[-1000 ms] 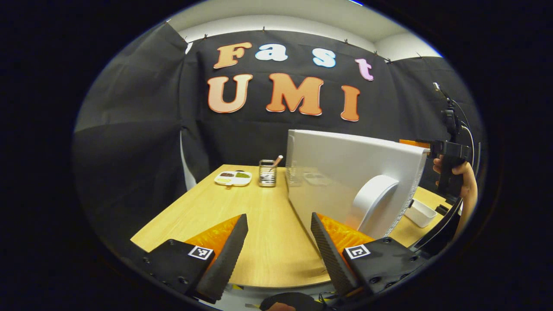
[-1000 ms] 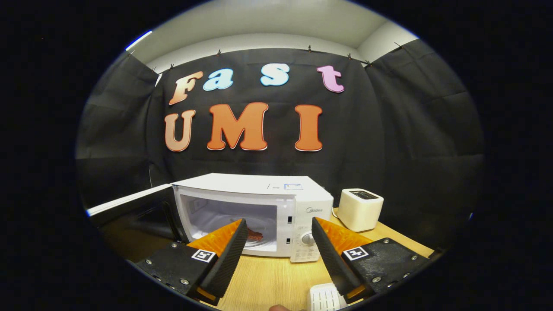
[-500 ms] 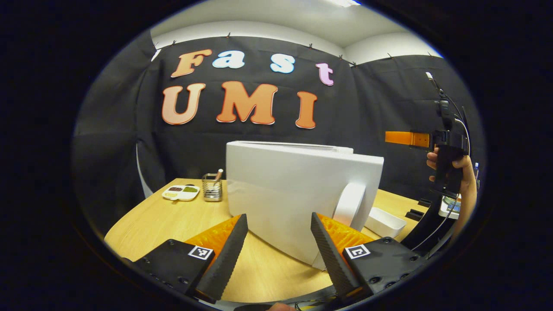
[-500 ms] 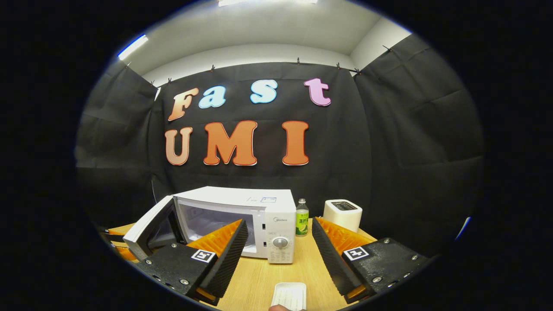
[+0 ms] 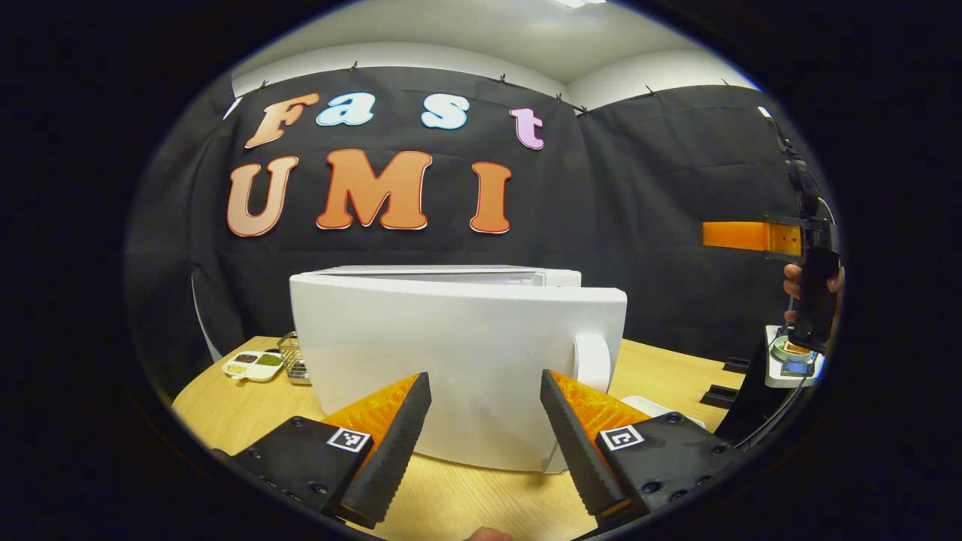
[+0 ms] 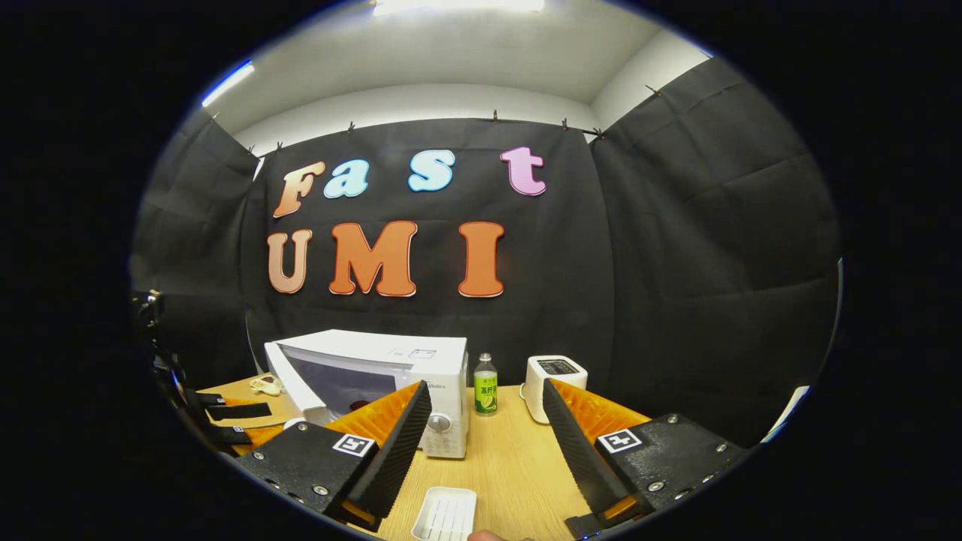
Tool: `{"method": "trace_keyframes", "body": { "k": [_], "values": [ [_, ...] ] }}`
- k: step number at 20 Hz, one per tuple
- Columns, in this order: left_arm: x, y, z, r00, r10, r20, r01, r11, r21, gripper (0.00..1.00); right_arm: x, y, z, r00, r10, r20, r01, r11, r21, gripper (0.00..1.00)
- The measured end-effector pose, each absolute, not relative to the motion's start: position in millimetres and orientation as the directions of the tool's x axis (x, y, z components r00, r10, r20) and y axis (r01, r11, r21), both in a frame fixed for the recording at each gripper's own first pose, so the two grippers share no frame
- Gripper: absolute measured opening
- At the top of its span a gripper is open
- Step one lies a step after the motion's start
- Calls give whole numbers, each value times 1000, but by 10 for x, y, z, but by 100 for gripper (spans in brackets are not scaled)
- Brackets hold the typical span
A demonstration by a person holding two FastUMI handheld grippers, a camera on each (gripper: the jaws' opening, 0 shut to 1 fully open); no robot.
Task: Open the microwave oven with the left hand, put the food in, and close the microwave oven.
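While the left tool (image 5: 485, 421) hangs low over the table (image 5: 240, 406), its fingers stand well apart with nothing between them, and right ahead is the white door (image 5: 451, 361) of the microwave (image 6: 391, 368). That door is ajar, not flush with the body, whose top shows just behind the door's upper edge. Its curved handle (image 5: 590, 361) sits at the right end, just above the right finger. Off to the left, near the table's far corner, sits a small dish (image 5: 252, 365) with coloured fillings, and beside it a wire holder (image 5: 294, 359), partly hidden by the door. Far right, a hand (image 5: 810, 282) grips the right tool up in the air.

Over to the right gripper view: the right tool (image 6: 485, 432) is also spread wide, holding nothing, well back from the oven. From here the microwave stands on the table with its door swung partway out at the left. Something dark red shows dimly through the window; I can't tell what it is. Just right of the microwave stands a bottle (image 6: 485, 384), then a white toaster (image 6: 552, 385). A white tray (image 6: 445, 515) lies on the table between the fingers, near the bottom edge.
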State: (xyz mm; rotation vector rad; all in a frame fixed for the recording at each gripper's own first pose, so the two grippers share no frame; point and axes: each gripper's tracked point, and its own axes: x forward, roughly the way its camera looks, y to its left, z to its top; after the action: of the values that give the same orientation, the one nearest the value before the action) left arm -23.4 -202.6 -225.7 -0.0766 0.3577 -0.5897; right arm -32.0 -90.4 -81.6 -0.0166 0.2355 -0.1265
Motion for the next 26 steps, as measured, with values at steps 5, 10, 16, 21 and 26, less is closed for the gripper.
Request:
{"method": "trace_keyframes", "body": {
  "k": [5, 10, 16, 21, 26],
  "values": [
    [187, -2320, -2528, 794, -497, -349, 463, 867, -182, 95, -340, -1128, -806, 962, -155, -225, 156, 988, -12, 92],
    [554, -2457, -2770, 817, -433, -382, 412, 900, -141, 96, -317, -1292, -906, 955, -176, -237, 177, 984, -17, 92],
    [795, -2591, -3052, 819, -378, -431, 353, 925, -141, 92, -176, -1373, -1118, 951, -172, -258, 175, 984, -11, 92],
    [866, -2596, -3040, 860, -299, -413, 306, 951, -52, 92, -55, -1405, -1267, 947, -164, -274, 173, 985, 6, 92],
    [930, -2600, -3106, 870, -239, -432, 272, 962, 14, 94, -33, -1438, -1400, 940, -161, -300, 178, 984, 28, 93]
  ]
}}
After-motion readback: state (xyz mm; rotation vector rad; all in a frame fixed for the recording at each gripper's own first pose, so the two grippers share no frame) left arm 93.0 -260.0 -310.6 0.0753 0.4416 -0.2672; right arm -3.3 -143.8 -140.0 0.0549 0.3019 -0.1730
